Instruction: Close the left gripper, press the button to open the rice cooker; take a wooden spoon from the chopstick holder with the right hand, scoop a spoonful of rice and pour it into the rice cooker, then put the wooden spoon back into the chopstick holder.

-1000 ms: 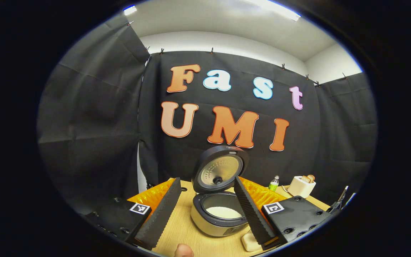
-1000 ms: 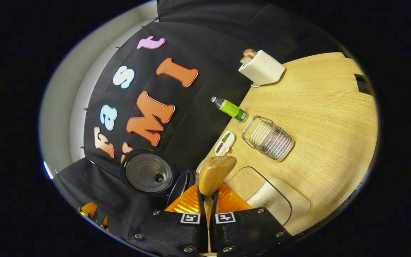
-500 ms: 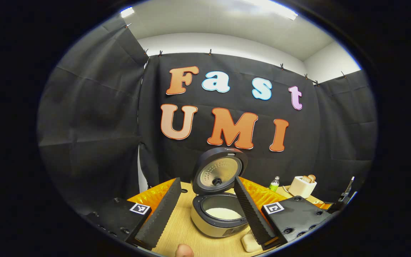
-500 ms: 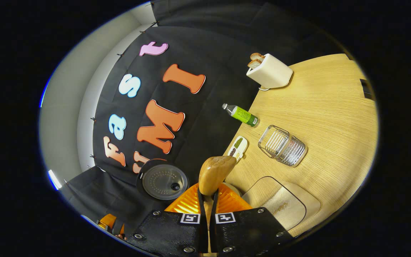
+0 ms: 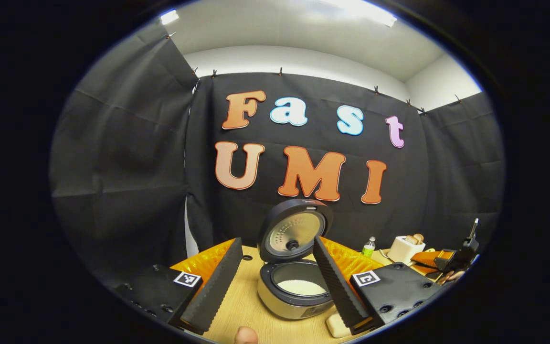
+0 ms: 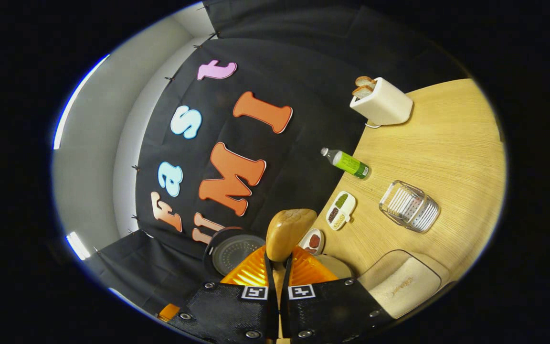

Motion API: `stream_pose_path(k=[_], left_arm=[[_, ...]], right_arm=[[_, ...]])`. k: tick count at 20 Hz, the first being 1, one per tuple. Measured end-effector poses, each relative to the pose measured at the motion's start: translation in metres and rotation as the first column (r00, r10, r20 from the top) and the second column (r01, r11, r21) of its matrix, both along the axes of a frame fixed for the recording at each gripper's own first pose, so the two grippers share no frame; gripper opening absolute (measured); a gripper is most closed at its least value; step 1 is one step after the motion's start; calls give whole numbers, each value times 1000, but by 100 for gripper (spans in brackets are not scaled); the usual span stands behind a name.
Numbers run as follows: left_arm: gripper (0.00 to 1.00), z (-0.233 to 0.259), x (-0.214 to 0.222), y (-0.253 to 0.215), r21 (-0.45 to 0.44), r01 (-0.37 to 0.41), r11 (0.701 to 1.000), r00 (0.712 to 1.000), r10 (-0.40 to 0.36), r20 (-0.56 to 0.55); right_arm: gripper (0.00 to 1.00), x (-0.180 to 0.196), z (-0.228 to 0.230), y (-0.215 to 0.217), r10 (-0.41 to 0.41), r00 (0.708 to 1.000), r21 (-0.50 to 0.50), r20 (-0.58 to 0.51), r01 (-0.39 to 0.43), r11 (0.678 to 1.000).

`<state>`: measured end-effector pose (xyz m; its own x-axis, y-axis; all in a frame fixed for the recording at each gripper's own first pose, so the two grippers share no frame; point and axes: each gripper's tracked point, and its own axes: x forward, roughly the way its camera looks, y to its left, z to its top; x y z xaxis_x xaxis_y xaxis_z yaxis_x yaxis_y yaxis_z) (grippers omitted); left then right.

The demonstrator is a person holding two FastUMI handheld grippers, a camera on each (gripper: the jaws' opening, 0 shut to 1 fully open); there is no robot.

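Note:
The rice cooker (image 5: 299, 291) stands with its lid (image 5: 295, 230) up and white rice in the pot. My left gripper (image 5: 275, 282) hangs open just in front of it, one finger on each side, holding nothing. My right gripper (image 6: 277, 259) is shut on the wooden spoon (image 6: 288, 232), whose bare bowl sticks out past the fingertips, tilted. The wire chopstick holder (image 6: 409, 206) stands on the table to the right of the spoon, apart from it. The cooker's lid (image 6: 234, 248) peeks out at the lower left. In the left gripper view the right gripper (image 5: 447, 260) is at the far right.
A rice box (image 6: 404, 282) lies near the right gripper, lower right. Two small dishes (image 6: 341, 210) (image 6: 312, 240), a green bottle (image 6: 346, 163) and a toaster (image 6: 382, 101) with bread line the table's (image 6: 447, 157) back edge. A thumb (image 5: 245, 336) shows at the bottom.
The right gripper has swung with the spoon: holder, bottle and toaster drift right in its view, the rice box slides lower. It now appears at the left view's far right. The left gripper hardly moved.

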<state>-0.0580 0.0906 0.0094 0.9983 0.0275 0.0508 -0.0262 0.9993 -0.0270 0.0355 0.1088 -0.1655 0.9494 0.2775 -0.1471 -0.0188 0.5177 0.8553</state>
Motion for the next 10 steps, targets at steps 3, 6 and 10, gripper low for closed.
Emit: stream_pose_path(k=[3, 6, 10], left_arm=[[97, 1, 1, 5, 1, -9, 1000, 1000, 9, 5], [97, -1, 3, 6, 6, -7, 1000, 1000, 7, 7], [99, -2, 7, 13, 8, -9, 1000, 1000, 9, 8]], right_arm=[[1, 16, 19, 14, 10, 1000, 2, 21, -10, 1000], [1, 34, 33, 28, 7, 999, -30, 44, -6, 1000], [1, 51, 48, 50, 21, 998, -89, 66, -15, 996]])
